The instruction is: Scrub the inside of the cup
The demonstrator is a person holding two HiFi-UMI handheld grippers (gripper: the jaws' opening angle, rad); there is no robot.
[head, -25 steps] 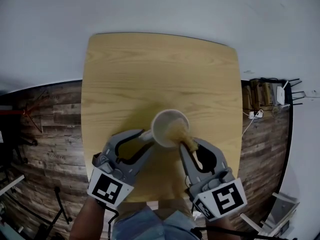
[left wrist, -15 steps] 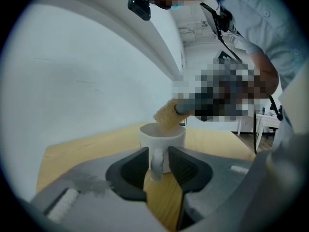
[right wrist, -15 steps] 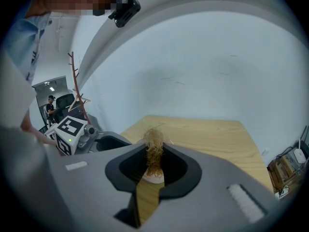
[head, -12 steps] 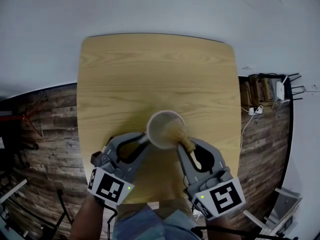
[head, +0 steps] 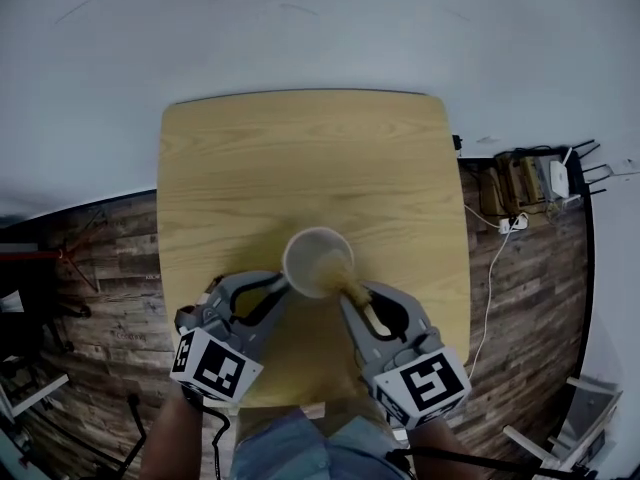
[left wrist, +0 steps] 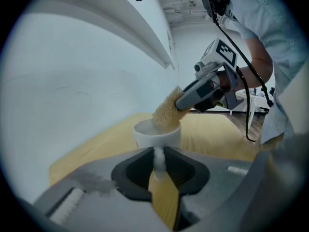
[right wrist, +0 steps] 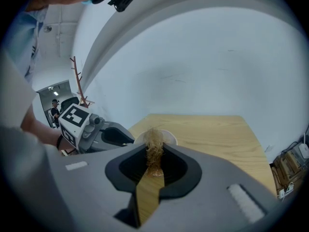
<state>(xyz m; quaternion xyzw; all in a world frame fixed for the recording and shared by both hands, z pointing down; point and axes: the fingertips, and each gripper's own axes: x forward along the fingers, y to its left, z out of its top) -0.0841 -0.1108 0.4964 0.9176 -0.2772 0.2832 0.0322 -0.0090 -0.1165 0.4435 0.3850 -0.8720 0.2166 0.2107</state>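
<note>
Both grip: left gripper (head: 283,286), just closing, apparently pinches cup (head: 303,256); right gripper (head: 356,296), scrubber (head: 337,270) inside.

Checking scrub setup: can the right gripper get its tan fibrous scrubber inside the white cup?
Likely yes: the white cup stands open-topped, and the right gripper has its tan fibrous scrubber dipped inside.

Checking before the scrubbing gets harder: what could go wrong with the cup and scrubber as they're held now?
1. The left tongs, which have just been closing, grip the cup only by its thin handle; scrubbing pressure might twist or tip it.
2. The right tongs hold the loofah scrubber near one end, so it may bend or slip out.
</note>
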